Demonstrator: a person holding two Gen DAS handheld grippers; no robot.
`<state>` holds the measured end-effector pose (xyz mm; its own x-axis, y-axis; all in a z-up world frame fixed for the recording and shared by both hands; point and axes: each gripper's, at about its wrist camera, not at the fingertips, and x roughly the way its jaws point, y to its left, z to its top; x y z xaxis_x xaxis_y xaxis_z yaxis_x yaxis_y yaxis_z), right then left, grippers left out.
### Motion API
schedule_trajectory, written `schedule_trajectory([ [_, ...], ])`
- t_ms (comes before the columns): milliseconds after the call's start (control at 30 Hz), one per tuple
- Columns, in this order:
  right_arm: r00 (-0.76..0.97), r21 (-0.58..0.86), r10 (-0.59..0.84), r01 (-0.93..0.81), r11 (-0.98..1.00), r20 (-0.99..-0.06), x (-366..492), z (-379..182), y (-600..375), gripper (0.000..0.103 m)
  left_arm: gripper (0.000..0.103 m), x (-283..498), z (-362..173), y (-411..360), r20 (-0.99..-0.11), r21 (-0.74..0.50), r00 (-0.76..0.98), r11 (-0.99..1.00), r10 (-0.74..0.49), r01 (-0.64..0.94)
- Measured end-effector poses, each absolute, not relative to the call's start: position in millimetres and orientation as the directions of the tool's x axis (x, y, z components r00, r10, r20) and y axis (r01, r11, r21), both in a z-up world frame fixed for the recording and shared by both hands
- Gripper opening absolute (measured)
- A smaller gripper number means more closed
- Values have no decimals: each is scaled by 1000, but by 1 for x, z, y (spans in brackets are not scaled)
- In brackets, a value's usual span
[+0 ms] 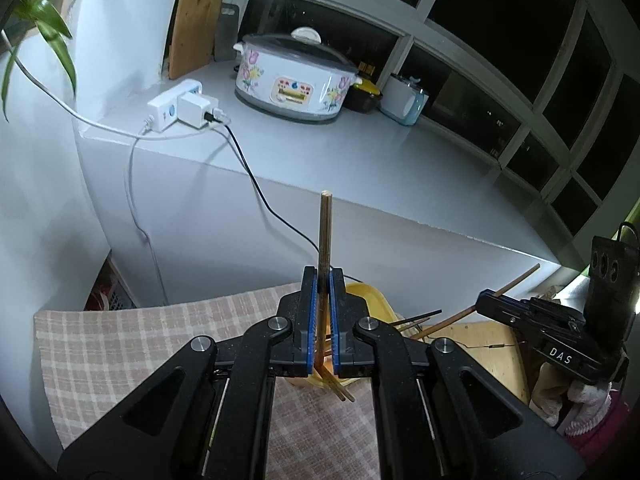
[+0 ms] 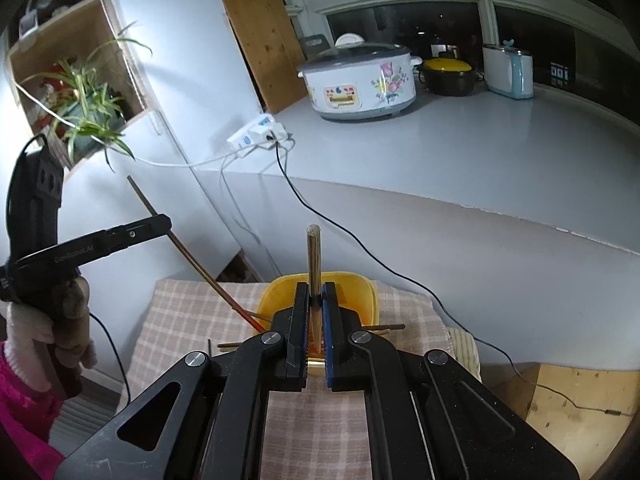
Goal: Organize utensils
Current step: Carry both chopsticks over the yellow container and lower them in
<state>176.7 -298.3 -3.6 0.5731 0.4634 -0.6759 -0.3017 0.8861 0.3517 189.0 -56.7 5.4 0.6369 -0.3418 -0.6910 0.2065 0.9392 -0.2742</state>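
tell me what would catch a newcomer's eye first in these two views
Each gripper is shut on chopsticks that stick up between its jaws: the left gripper and the right gripper, both above a yellow tub on a checked cloth. Behind, on the white counter, a flowered cooker stands near the dark window.

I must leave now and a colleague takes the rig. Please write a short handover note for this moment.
Left gripper: shut on chopsticks, pointing up.
Right gripper: shut on a chopstick, above the yellow container.
The container sits on the checked cloth; loose chopsticks lie across it.
Done: both grippers loaded.
Left: place the held ones, then gather the loose ones.
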Motion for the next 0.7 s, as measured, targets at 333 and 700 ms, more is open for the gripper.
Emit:
schedule_trajectory([
  [333, 505, 328, 463, -337, 883, -728, 197, -31, -277, 4, 3, 197, -19, -74, -725, -257, 596, 938, -346, 232],
  [700, 455, 328, 445, -316, 891, -771, 222, -64, -267, 4, 3, 204, -41, -84, -756, -256, 558, 939, -342, 228],
])
